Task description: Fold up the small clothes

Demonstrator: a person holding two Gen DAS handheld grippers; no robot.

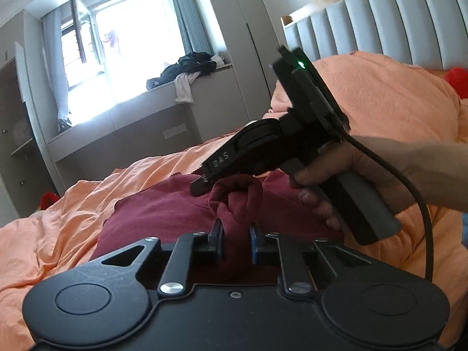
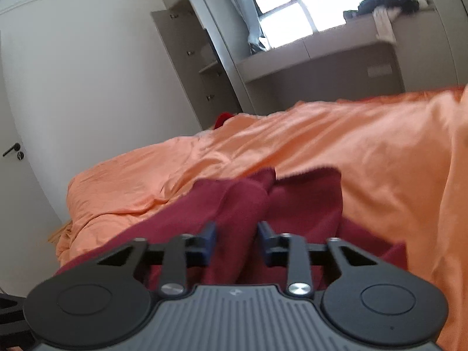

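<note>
A dark red garment (image 1: 163, 210) lies on the orange bedspread (image 1: 73, 204). My left gripper (image 1: 236, 242) is shut on a bunched fold of it, which stands up between the blue pads. My right gripper, seen from the side in the left wrist view (image 1: 201, 185), sits just above and behind that fold, held in a hand. In the right wrist view the right gripper (image 2: 237, 241) has a ridge of the red garment (image 2: 307, 204) between its fingers and is shut on it. The garment spreads forward over the orange bedspread (image 2: 204, 163).
A grey padded headboard (image 1: 380, 17) stands at the right. A window ledge (image 1: 187, 87) carries a pile of dark clothes (image 1: 187, 67). A red item (image 1: 48, 199) lies off the bed's far left edge. A door and cabinets (image 2: 187, 67) stand beyond the bed.
</note>
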